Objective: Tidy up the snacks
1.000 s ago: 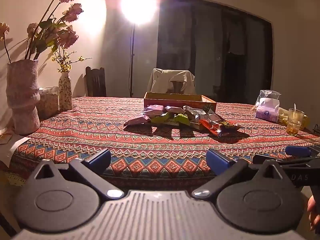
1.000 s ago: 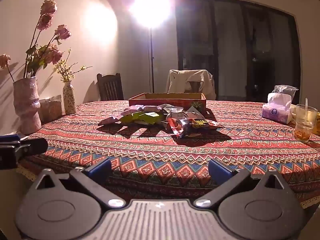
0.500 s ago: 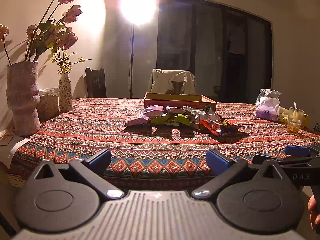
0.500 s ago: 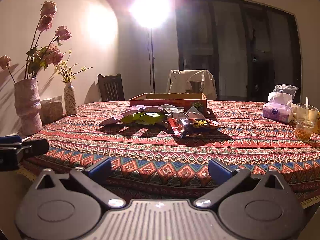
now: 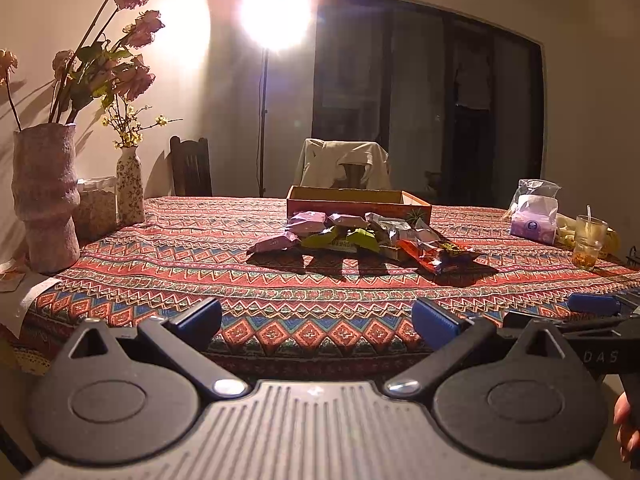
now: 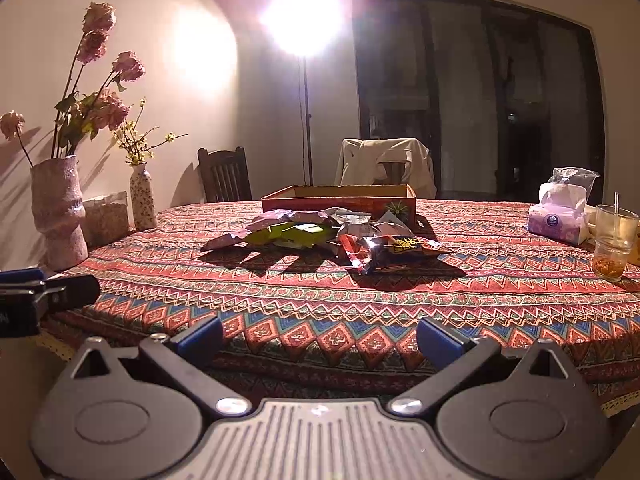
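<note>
A heap of snack packets lies mid-table in purple, green, silver and red wrappers; it also shows in the right wrist view. A shallow cardboard box stands just behind it, also seen in the right wrist view. My left gripper is open and empty at the table's near edge, well short of the heap. My right gripper is open and empty at the near edge too. Each gripper shows at the edge of the other's view.
A patterned tablecloth covers the table. Two vases with flowers and a jar stand at the left. A tissue pack and a glass stand at the right. Chairs and a bright lamp are behind the table.
Both views have shifted only slightly; the grippers stay open near the table's front edge and the snacks have not moved.
</note>
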Available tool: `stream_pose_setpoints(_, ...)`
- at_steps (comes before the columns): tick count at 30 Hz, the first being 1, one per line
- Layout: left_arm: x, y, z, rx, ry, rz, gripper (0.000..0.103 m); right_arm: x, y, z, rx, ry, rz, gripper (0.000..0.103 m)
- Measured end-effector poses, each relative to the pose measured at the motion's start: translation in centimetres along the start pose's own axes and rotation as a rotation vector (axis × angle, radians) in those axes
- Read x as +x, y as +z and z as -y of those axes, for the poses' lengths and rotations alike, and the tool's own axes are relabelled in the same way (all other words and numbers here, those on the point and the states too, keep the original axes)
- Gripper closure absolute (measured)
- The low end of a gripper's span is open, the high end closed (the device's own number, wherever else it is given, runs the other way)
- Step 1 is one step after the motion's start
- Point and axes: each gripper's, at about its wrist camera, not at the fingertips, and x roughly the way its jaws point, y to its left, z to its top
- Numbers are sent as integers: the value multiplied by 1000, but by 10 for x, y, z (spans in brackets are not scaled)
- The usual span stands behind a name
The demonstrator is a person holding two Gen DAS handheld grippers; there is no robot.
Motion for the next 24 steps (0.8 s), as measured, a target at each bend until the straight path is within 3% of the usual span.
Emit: stream_pose_setpoints(24,-1,0,3,7,-5,3,0,1,-1,0,8,-8,-5,0)
